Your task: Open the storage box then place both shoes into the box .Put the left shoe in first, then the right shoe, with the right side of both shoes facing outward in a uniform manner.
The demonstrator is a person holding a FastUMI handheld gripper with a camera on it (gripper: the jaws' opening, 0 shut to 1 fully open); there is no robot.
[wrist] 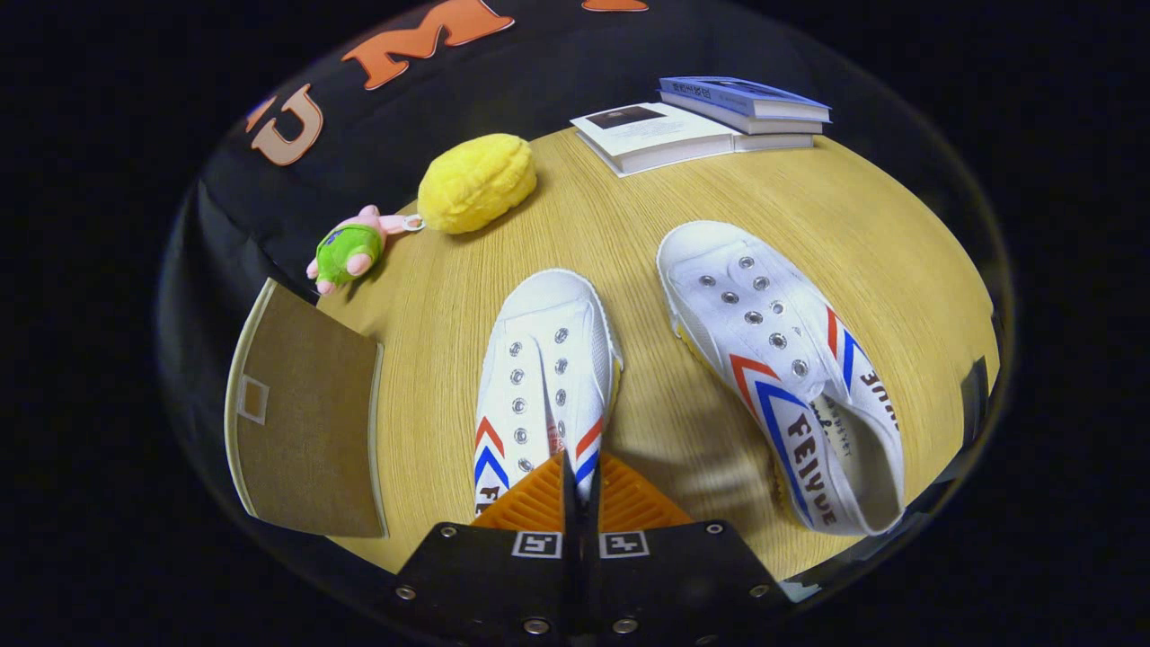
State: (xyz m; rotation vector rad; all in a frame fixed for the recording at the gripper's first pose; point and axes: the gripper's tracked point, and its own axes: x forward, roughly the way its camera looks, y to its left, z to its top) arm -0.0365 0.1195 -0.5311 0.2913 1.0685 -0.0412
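Observation:
Two white canvas shoes with red and blue chevrons lie on the wooden table (683, 422), toes pointing away from me. One shoe (548, 377) sits upright just ahead of my gripper (575, 472), and its heel end is hidden under the fingertips. The other shoe (782, 359) lies to the right of the fingers, tipped so that its opening shows. My fingers are pressed together with nothing visible between them. The brown storage box (305, 422), cream-trimmed with a small label window, stands to the left of the fingers. I cannot tell whether its lid is open.
A yellow plush (476, 182) and a small pink and green plush toy (349, 249) lie beyond the box at the table's far left. Stacked books (710, 121) sit at the far edge. The table's edge runs close on the right.

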